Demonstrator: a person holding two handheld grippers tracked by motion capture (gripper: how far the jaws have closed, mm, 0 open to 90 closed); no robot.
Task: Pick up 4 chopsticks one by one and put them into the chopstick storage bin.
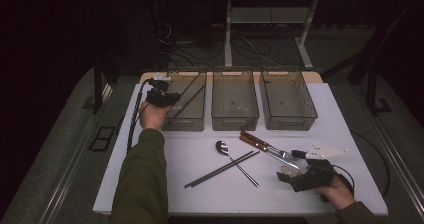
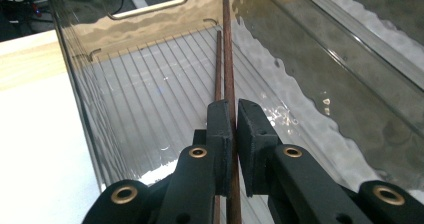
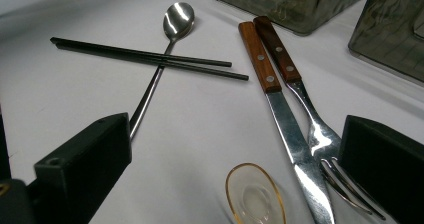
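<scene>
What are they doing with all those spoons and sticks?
A person is sorting cutlery into clear bins. The left gripper is shut on a brown chopstick, lowering it into the left bin. The right gripper hangs open above the knife and fork.

Black chopsticks [image 3: 150, 59] crossing spoon [image 3: 172, 29], knife [image 3: 275, 99], fork [image 3: 305, 99], glass dish [image 3: 254, 196]

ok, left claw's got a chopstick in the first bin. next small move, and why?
Probably open the left claw and let go. Its jaws are clamped on a brown chopstick that already reaches down into the leftmost bin, beside another chopstick lying on the ribbed floor. Releasing there should drop it next to its mate.
</scene>
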